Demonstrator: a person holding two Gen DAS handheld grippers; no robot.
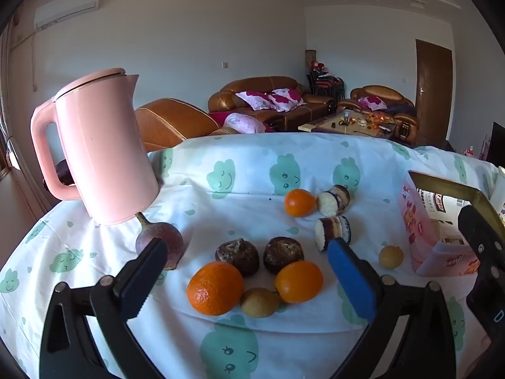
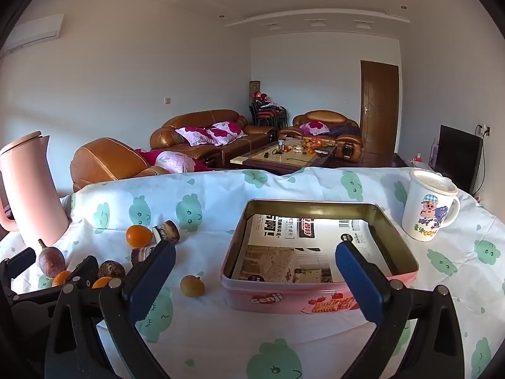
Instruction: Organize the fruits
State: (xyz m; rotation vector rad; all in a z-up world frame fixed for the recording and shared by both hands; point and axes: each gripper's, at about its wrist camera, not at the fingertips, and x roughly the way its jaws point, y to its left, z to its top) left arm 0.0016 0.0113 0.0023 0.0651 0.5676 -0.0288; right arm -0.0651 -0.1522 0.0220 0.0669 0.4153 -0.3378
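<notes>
We see round fruits point(image 1: 255, 279) clustered mid-bench on the cloud-print cloth; the passion fruit point(image 1: 159, 244) sits half hidden behind our left tool point(image 1: 246, 273), spread wide and empty. Our right tool point(image 2: 255, 265) gapes empty over the glossy pink tin point(image 2: 315, 297) near the right edge.

The left tool point(image 1: 246, 265) has 2 long fingers on black plastic arms, each arm shaped like a triangular frame with a cut-out. Its right finger point(image 1: 350, 281) wears a bright blue pad; the left finger point(image 1: 142, 281) looks dark navy, with a toothed lower edge. Round silver pivot pins sit at the linkage joints. The right tool point(image 2: 255, 271) is built the same: black linkage arms, silver pins, blue pads on both fingers point(image 2: 363, 284).
</notes>
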